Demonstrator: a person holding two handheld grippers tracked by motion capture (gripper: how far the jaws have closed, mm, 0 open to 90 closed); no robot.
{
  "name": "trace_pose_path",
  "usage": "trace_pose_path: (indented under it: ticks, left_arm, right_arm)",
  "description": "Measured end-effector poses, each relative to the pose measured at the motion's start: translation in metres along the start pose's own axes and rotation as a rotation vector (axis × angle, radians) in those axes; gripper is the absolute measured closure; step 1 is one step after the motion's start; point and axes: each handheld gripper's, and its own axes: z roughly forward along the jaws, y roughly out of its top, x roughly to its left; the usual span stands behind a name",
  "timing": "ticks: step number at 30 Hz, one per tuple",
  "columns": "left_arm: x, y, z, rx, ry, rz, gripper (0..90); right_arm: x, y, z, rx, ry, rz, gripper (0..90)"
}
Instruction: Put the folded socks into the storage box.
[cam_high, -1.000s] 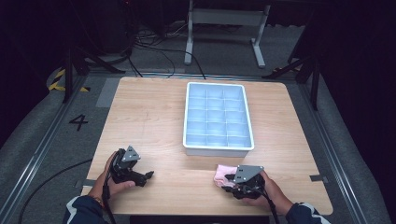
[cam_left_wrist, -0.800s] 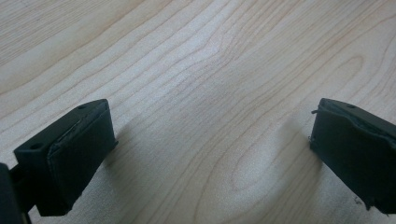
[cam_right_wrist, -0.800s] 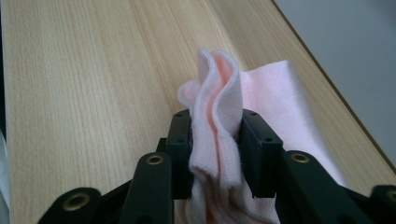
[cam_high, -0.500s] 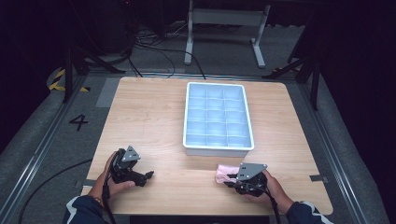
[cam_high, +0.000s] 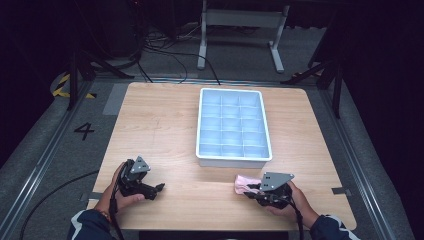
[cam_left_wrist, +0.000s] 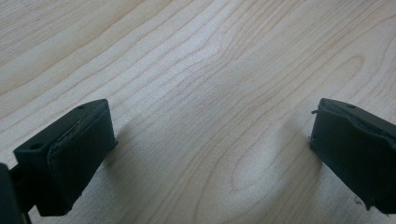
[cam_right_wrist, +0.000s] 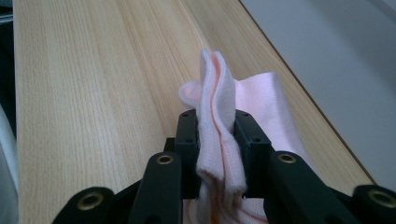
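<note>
Wooden table (cam_high: 165, 120) on dark floor; right gripper (cam_right_wrist: 215, 140) pinching pink cloth (cam_right_wrist: 219, 107) near front edge, left gripper (cam_left_wrist: 210, 149) spread over bare wood.

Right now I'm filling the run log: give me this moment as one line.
right gripper: shut on pink cloth | left gripper: open over table | tray: unloaded

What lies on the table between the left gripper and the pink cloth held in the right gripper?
Nothing: in the high view, bare wooden table runs from the open left gripper to the pink cloth pinched in the right gripper.
</note>
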Motion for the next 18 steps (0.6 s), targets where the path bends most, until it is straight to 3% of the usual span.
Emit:
trace_pose_path:
  ticks: [18]
  left_arm:
    - [0.0,0.0,0.0,-0.001,0.0,0.0,0.1]
  right_arm:
    - [-0.005,-0.001,-0.021,-0.058,0.0,0.011,74.2]
